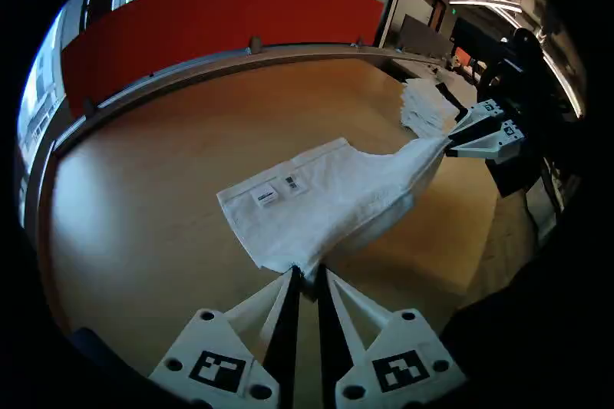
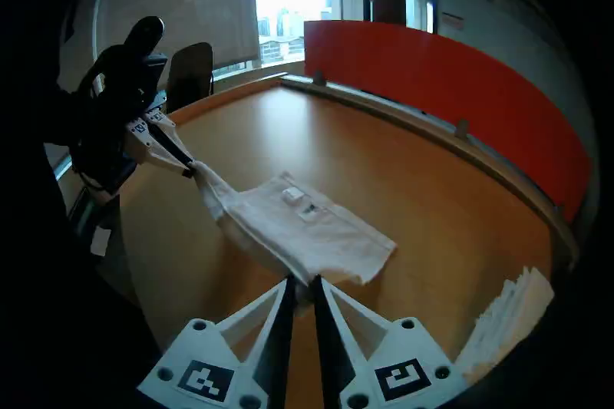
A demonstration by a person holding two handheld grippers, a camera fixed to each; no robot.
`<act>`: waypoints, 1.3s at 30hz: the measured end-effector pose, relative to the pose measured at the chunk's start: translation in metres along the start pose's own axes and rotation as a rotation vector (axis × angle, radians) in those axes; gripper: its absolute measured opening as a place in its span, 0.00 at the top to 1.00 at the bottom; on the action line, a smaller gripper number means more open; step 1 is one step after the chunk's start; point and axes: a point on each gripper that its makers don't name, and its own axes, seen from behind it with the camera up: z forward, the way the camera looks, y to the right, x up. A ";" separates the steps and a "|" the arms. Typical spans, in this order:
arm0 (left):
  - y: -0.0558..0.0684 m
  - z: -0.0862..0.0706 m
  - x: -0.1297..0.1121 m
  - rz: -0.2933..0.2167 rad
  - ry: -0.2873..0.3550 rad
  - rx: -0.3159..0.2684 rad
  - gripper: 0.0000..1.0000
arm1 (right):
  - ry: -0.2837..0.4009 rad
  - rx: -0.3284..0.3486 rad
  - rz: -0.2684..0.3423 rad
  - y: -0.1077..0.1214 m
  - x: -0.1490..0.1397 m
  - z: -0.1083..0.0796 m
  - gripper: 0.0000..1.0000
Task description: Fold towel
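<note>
A white towel [image 1: 322, 202] with two small labels lies partly on the wooden table [image 1: 153, 202], its near edge lifted. My left gripper [image 1: 308, 280] is shut on one near corner of the towel. In the left gripper view, the right gripper [image 1: 453, 144] pinches the other corner, off to the right. In the right gripper view the towel [image 2: 299, 229] stretches between my right gripper [image 2: 302, 284], shut on its corner, and the left gripper [image 2: 188, 167] at the left, which pulls the cloth taut.
A stack of folded white towels [image 1: 426, 106] sits at the table's far right; it appears again as the stack [image 2: 506, 317] at lower right. A red partition [image 1: 222, 21] runs along the table's far edge. A dark chair [image 2: 188, 75] stands by the window.
</note>
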 end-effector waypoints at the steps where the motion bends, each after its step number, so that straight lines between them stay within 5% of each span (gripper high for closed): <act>1: -0.001 0.001 0.001 0.000 0.002 0.002 0.85 | 0.000 0.000 -0.001 0.001 0.001 0.001 0.83; 20: -0.036 0.035 0.034 0.017 0.046 0.070 0.85 | -0.020 -0.023 -0.014 0.039 0.011 0.037 0.83; 39: -0.059 0.078 0.037 0.015 0.026 0.092 0.85 | -0.083 -0.017 0.000 0.068 -0.008 0.075 0.83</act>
